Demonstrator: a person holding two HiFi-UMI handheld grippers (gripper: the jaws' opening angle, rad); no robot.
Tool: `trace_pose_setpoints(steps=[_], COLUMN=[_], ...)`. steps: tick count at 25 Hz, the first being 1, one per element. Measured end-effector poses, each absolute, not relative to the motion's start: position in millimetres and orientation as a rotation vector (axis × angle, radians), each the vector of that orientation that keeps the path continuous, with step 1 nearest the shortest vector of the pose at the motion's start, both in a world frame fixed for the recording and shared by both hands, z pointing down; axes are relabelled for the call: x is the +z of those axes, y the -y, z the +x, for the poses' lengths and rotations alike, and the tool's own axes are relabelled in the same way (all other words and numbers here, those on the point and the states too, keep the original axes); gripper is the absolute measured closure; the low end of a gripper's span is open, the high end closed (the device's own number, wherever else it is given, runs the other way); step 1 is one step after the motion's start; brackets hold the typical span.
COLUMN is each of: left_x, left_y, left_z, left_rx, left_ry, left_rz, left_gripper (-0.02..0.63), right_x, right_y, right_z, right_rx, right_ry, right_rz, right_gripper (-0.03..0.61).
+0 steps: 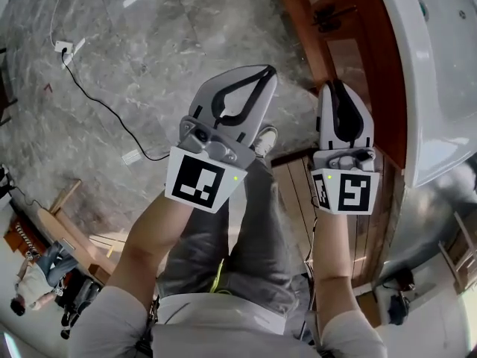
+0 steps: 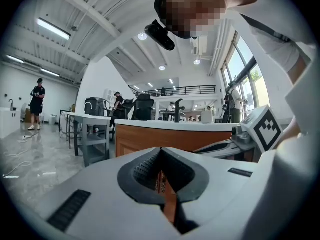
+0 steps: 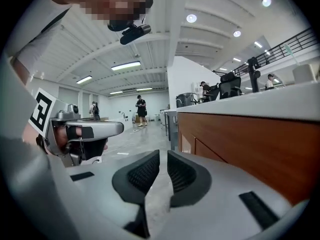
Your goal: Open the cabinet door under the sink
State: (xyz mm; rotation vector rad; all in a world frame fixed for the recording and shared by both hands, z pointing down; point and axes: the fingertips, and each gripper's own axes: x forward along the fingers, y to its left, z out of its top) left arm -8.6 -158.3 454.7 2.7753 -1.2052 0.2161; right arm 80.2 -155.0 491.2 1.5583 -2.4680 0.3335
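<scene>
Left tool [image 1: 268,71] and right tool [image 1: 330,88], both closed and empty, hover near the wooden cabinet [image 1: 365,51].

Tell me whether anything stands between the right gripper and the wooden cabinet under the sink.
Nothing visible does. The right gripper, jaws together and empty, points along the wooden cabinet front, and only floor shows between them. The left gripper is off on its other side.

Bright, even light; fisheye-bent edges; little blur.
</scene>
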Motion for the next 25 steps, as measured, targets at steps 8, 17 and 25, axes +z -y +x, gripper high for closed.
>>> trace_pose_setpoints(steps=[8, 17, 25], left_x=[502.1, 569.1, 597.4], left_y=[175.8, 184.2, 194.5], left_z=[-4.0, -0.9, 1.2], left_rx=[0.184, 0.197, 0.207], left_ry=[1.211, 1.202, 1.181], left_rz=[2.800, 2.810, 2.849], left_gripper=[0.598, 0.598, 0.598], right_x=[536.0, 597.8, 629.5], right_y=[179.3, 205.4, 227.3], right_z=[82.4, 83.7, 89.3], right_rx=[0.311, 0.304, 0.313], right_ry=[2.464, 2.456, 2.415], right_rz=[1.610, 1.641, 1.718], right_gripper=[0.543, 0.543, 0.446])
